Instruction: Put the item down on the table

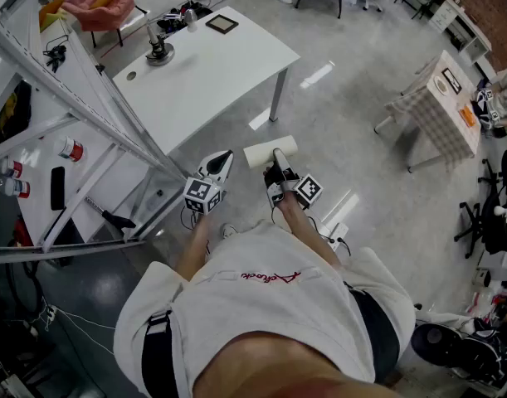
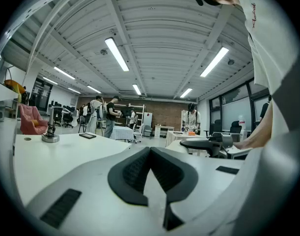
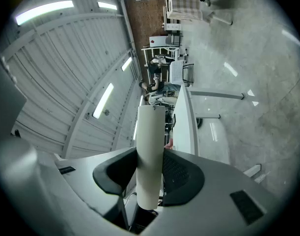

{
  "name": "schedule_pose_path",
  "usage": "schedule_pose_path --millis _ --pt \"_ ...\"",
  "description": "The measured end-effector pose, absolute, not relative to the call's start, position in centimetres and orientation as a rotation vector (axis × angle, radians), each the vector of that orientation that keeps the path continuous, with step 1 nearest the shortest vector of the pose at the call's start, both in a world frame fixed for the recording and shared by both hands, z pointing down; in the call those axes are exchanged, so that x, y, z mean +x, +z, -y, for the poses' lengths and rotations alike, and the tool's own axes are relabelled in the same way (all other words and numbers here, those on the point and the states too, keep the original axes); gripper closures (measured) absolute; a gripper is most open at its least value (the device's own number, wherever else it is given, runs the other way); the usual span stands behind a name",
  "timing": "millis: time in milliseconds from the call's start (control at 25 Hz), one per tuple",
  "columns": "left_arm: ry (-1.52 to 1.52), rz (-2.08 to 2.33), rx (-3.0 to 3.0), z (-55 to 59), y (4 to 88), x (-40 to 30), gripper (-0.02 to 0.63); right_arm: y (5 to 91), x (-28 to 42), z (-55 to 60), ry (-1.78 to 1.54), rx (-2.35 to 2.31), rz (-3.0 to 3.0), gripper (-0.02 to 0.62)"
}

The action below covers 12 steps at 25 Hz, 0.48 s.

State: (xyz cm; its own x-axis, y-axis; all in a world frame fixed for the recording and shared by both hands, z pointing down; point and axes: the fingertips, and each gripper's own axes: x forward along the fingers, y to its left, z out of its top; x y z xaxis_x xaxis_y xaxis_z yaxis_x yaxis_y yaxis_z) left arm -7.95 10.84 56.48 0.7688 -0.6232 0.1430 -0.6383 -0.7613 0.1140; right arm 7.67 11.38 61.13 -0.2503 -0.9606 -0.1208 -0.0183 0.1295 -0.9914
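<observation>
The item is a cream-white roll [image 1: 265, 152], held crosswise above the grey floor just in front of me. My right gripper [image 1: 278, 157] is shut on it. In the right gripper view the roll [image 3: 150, 146] stands between the two dark pads, which press on both its sides at my right gripper [image 3: 150, 168]. My left gripper [image 1: 221, 162] hangs beside it to the left, holding nothing. Its pads meet at the tips in the left gripper view [image 2: 150, 154]. The white table [image 1: 212, 69] lies ahead and to the left, beyond both grippers.
On the table stand a small metal stand [image 1: 159, 50] and a dark framed tablet [image 1: 221, 23]. A white metal frame [image 1: 87, 110] runs along the left. The table's leg [image 1: 277, 94] is near the grippers. A checked-cloth table [image 1: 440, 110] stands far right.
</observation>
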Motion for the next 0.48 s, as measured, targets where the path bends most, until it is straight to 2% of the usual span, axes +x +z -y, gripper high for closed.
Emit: schedule_pose_path --millis 480 --pt "0.144 1.018 2.798 -10.3 56.5 -6.1 0.583 61.1 9.6 -10.7 -1.289 -1.002 -1.471 0.439"
